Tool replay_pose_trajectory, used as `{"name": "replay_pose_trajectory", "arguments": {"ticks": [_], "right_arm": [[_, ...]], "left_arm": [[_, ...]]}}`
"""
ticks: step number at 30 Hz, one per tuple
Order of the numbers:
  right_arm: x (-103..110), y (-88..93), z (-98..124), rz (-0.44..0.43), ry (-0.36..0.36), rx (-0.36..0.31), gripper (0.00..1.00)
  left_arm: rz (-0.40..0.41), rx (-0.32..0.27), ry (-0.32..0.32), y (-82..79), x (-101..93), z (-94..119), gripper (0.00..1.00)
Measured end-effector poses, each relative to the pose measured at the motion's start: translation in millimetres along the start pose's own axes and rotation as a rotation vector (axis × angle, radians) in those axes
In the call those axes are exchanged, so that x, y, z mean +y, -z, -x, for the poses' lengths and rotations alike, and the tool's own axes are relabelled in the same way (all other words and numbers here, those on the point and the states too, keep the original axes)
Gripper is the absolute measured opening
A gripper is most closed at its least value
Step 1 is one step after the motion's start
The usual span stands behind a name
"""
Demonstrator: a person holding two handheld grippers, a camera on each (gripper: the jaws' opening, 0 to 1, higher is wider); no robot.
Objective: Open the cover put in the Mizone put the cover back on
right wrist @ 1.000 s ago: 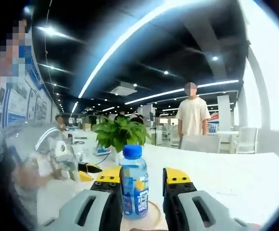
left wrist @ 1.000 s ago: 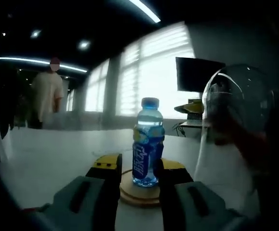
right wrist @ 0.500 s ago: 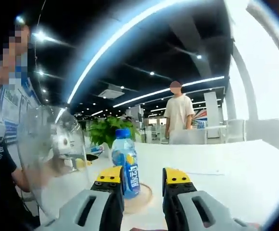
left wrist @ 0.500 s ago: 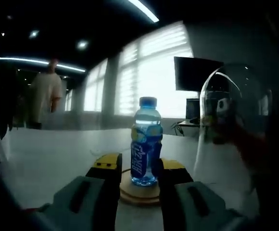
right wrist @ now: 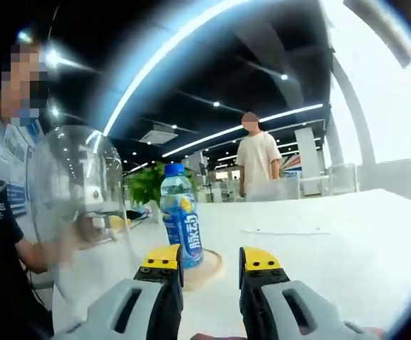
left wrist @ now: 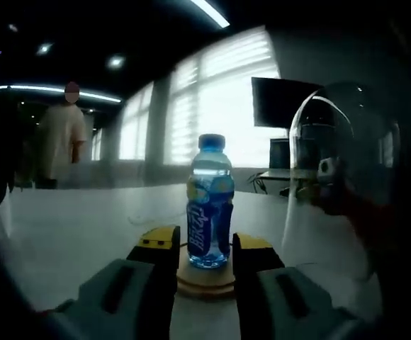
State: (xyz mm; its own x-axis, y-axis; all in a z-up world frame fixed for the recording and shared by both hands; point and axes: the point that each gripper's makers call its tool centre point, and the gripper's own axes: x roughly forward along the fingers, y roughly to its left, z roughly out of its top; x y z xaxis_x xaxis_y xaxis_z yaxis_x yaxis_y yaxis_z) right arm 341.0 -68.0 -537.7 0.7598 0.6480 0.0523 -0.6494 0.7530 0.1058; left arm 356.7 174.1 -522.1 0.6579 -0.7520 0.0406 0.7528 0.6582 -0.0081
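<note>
bottle: blue Mizone bottle (left wrist: 209, 205) stands upright on a round wooden base (left wrist: 205, 278), blue cap on, out on the white desk (left wrist: 78, 227); seen also in the right gripper view (right wrist: 181, 216) on the same base (right wrist: 204, 268).
cover: clear dome cover (left wrist: 340, 191) is off the base, held up in the air to the side of the bottle by a person's hand (left wrist: 358, 212); in the right gripper view the cover (right wrist: 78, 205) sits left of the bottle, apart from it.
handling, bottle: looks full, so probably fairly heavy and stiff; smooth wrapped plastic, likely a bit slippery; best hold is mid body on the label, not the cap.
handling, cover: thin clear shell, likely light, rigid, slick, easy to scratch or crack; a hold near the rim or by the top seems safest; must come down level over the bottle.
bottle vs left tongs: left tongs (left wrist: 203, 241) sit low at the base, bottle just beyond and between the yellow tips, slightly toward the left tip; cannot tell if touching.
bottle vs right tongs: right tongs (right wrist: 210, 256) point past the bottle; bottle is beyond the left tip, not between the jaws.
left tongs state: jaws apart, gripping nothing.
right tongs state: jaws apart, nothing held.
background: person standing far off (right wrist: 256, 159), green plant (right wrist: 143, 188) behind the bottle, dark monitor (left wrist: 280, 110), bright windows.
</note>
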Motion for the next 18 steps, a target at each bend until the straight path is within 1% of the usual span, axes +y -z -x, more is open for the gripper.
{"name": "replay_pose_trajectory", "arguments": {"ticks": [2, 4, 6, 7, 10, 13, 15, 18], "right_arm": [[2.4, 4.8, -1.7, -0.016, -0.017, -0.013, 0.24], [3.7, 8.1, -3.0, -0.04, -0.031, -0.034, 0.24], [3.6, 10.8, -3.1, -0.044, -0.036, -0.038, 0.24], [4.0, 11.3, -3.1, -0.044, -0.041, -0.04, 0.24], [6.2, 11.9, -1.7, -0.053, -0.054, -0.05, 0.24], [6.7, 10.5, -1.8, -0.061, -0.06, -0.058, 0.24], [5.7, 9.6, -2.4, -0.082, -0.057, -0.066, 0.24], [7.4, 9.7, -2.1, -0.075, -0.064, -0.069, 0.24]], "left_arm": [[0.002, 0.011, 0.014, 2.0, -3.0, -0.7, 0.21], [0.015, 0.002, 0.024, 0.2, -5.0, -1.0, 0.21], [0.036, -0.007, 0.046, -0.7, -4.6, -1.0, 0.21], [0.046, -0.013, 0.044, -1.8, -3.3, -0.7, 0.21], [0.05, -0.031, 0.052, -4.6, -0.9, 2.2, 0.21], [0.047, -0.032, 0.063, -4.8, -2.5, 2.2, 0.2], [0.045, -0.035, 0.078, -5.6, -5.7, 2.6, 0.21], [0.032, -0.036, 0.087, -5.7, -6.1, 2.8, 0.22]]}}
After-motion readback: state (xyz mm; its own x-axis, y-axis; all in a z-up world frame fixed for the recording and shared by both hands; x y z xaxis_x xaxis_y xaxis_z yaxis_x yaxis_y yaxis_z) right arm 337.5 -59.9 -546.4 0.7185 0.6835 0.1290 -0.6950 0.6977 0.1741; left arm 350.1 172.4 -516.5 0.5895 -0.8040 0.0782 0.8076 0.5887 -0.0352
